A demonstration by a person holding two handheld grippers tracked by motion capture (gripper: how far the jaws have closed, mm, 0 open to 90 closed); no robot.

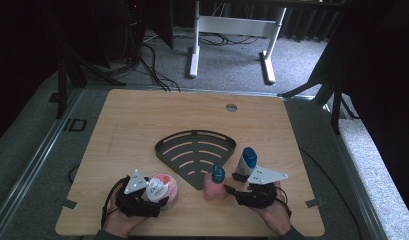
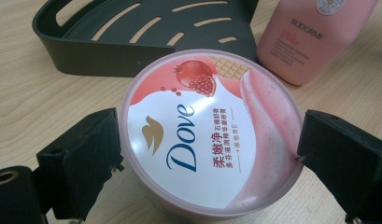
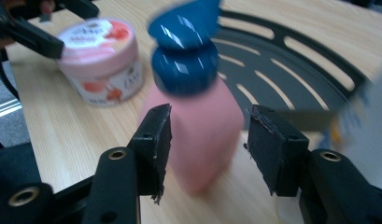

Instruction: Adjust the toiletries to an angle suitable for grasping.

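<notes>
Pink upright plastic bottle with blue cap (image 3: 198,126) standing between right gripper (image 3: 207,144) pads, unclamped, long axis vertical; left gripper (image 2: 209,154) jaws flanking round pink Dove tub (image 2: 209,135), contact uncertain, beside black slotted corner tray (image 1: 194,150).

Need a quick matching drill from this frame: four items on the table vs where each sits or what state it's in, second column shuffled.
Items:
1. Dove tub
2. pink bottle
3. white bottle
4. black rack

Places/states:
A. flat at mid-table, nothing in it
B. between the left gripper's jaws
C. upright by the rack's right edge, blue cap
D. between the right gripper's jaws, pads not yet pressing

Pairs: 1-B, 2-D, 3-C, 4-A
</notes>
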